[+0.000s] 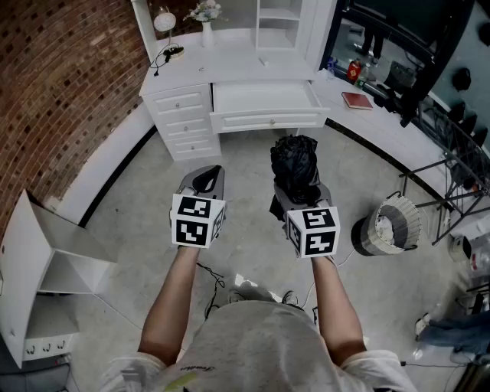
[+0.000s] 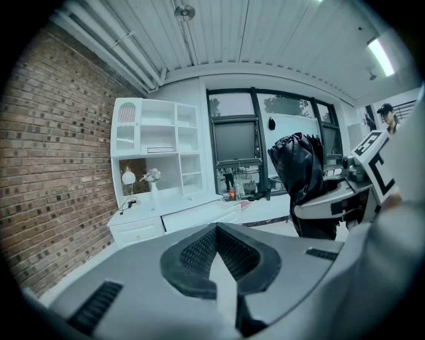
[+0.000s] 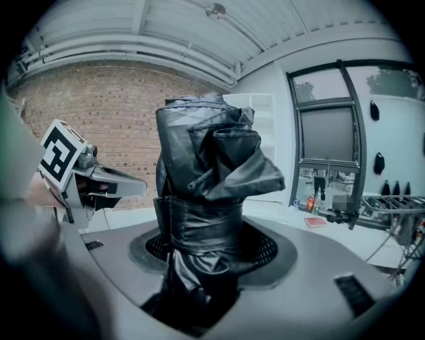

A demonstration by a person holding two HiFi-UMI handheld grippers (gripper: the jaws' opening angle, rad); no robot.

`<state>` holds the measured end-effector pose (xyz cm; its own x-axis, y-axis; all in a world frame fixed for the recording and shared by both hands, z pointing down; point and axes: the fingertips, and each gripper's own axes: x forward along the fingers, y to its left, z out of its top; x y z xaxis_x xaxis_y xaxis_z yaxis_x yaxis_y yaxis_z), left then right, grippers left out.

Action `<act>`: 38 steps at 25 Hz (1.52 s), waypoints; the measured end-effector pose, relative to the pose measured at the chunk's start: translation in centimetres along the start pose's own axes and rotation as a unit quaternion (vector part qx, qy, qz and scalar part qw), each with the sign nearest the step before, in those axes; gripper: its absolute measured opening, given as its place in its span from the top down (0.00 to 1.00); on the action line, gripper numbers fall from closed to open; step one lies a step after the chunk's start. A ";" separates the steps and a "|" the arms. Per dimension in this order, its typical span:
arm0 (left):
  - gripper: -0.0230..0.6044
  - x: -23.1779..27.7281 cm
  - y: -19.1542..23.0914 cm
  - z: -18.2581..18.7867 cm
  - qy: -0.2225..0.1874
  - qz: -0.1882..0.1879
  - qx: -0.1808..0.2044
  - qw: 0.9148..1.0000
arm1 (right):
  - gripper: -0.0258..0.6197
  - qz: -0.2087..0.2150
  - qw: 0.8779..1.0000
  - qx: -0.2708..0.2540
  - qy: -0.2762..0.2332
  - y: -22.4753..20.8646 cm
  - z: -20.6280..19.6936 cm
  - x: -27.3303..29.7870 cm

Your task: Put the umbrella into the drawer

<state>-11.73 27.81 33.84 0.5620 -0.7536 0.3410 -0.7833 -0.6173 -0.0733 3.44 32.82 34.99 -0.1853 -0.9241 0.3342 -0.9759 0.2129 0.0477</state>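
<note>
A folded black umbrella (image 1: 295, 164) stands upright between the jaws of my right gripper (image 1: 295, 197), which is shut on its lower part. In the right gripper view the umbrella (image 3: 209, 179) fills the middle, wrapped by its strap, with the right gripper (image 3: 206, 249) closed round it. My left gripper (image 1: 205, 181) is held level beside it on the left, shut and with nothing in it (image 2: 219, 255). The umbrella (image 2: 302, 166) also shows at the right of the left gripper view. Ahead, the white desk's wide drawer (image 1: 268, 120) is pulled out, its inside bare (image 2: 199, 214).
White desk (image 1: 230, 69) with a hutch, a lamp (image 1: 164, 23) and a vase stands against the brick wall (image 1: 61, 92). A red book (image 1: 357, 100) lies on the side counter. A round basket (image 1: 390, 223) sits right, a white cabinet (image 1: 46, 268) left, cables by my feet.
</note>
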 end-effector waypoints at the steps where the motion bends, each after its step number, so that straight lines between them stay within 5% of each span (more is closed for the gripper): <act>1: 0.97 0.0 0.1 -0.1 0.000 -0.001 0.002 1.000 | 0.57 -0.001 1.000 0.000 -0.001 0.2 0.0 0.1; 26: 0.97 -1.4 4.9 -2.4 0.003 -0.020 -0.005 1.000 | 0.56 -0.002 1.000 0.006 -0.020 4.5 2.4 3.1; 38: 0.97 1.7 5.6 -1.0 0.000 -0.007 -0.001 1.000 | 0.56 0.007 1.000 0.001 -0.028 1.9 2.9 5.6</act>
<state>-15.43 23.34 34.97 0.5734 -0.7444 0.3422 -0.7753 -0.6280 -0.0672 0.26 27.15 34.20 -0.2045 -0.9376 0.2811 -0.9735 0.2249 0.0419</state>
